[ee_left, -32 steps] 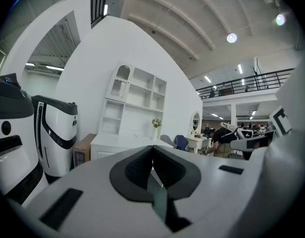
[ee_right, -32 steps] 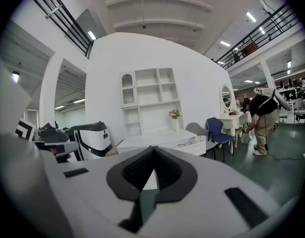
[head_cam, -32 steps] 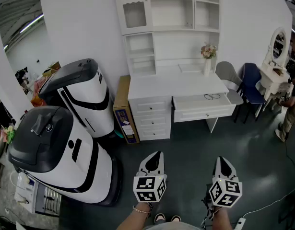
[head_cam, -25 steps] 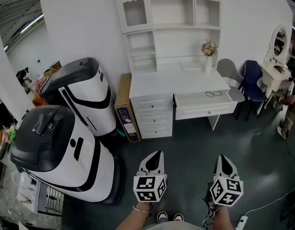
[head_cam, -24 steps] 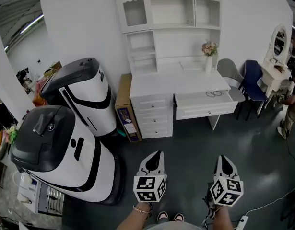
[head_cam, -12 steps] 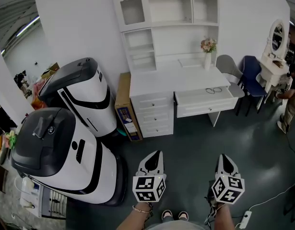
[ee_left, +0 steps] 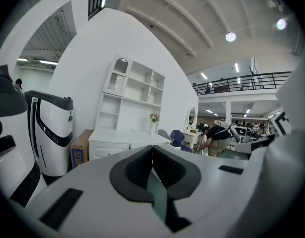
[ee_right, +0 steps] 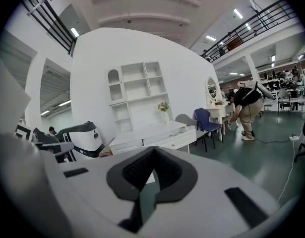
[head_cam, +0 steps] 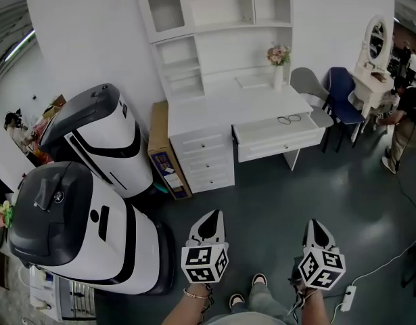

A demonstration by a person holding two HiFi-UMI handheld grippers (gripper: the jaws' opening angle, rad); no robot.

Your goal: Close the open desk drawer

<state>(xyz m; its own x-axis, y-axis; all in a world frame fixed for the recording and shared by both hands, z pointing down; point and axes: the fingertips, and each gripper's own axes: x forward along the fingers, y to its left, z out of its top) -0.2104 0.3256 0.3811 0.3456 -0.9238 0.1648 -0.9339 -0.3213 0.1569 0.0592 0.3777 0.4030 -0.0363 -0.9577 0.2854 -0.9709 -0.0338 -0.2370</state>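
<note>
Drawer (head_cam: 279, 135) still open; desk (head_cam: 221, 110) now further left.

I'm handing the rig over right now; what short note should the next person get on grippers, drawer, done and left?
Left hand-held gripper: shut, empty.
Right hand-held gripper: shut, empty.
Drawer: pulled out of the white desk, glasses lying in it. It is some way ahead, and neither gripper touches it.
Done: nothing yet.
Left: walk up and push the drawer front in until flush.
</note>
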